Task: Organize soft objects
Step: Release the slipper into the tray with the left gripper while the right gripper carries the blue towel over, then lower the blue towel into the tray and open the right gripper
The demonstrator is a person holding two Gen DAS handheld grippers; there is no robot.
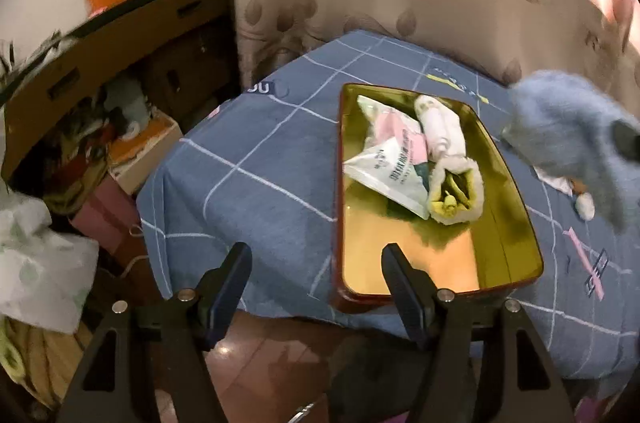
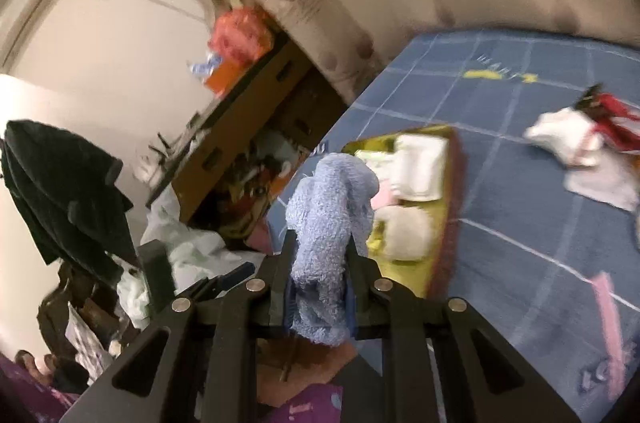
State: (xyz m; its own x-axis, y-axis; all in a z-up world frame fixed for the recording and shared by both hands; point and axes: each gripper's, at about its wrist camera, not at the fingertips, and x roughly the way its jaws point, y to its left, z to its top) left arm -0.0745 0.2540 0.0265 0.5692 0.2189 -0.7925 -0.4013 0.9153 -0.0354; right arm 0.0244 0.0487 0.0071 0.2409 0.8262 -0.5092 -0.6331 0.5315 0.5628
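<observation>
The left claw (image 1: pixel 316 263) is wide open and holds nothing. Its two black fingers (image 1: pixel 228 283) hang over the near edge of the worktop (image 1: pixel 248 159), which is covered with a blue cloth marked with thin white lines. One finger is just in front of the shiny gold metal tray with a dark red rim (image 1: pixel 508 255) that sits on the blue cloth.

Inside the tray lie a white plastic packet with dark writing (image 1: pixel 384 175), a rolled white and pink cloth (image 1: pixel 442 131) and a fluffy white and yellow roll (image 1: pixel 458 195). They touch each other in the far half of the tray. The near half is bare.

The right claw (image 2: pixel 320 263) is squeezed shut on a fluffy light blue towel (image 2: pixel 332 207). The towel sticks up between its fingers and droops down behind them. In the left wrist view the same blue towel (image 1: pixel 568 135) is up in the air just to the right of the tray, and it looks blurry.

Farther off on the blue cloth lies a crumpled white cloth with red and dark bits (image 2: pixel 576 139), well apart from the tray. A small white fluffy ball (image 1: pixel 585 205) rests on the cloth near the towel.
</observation>
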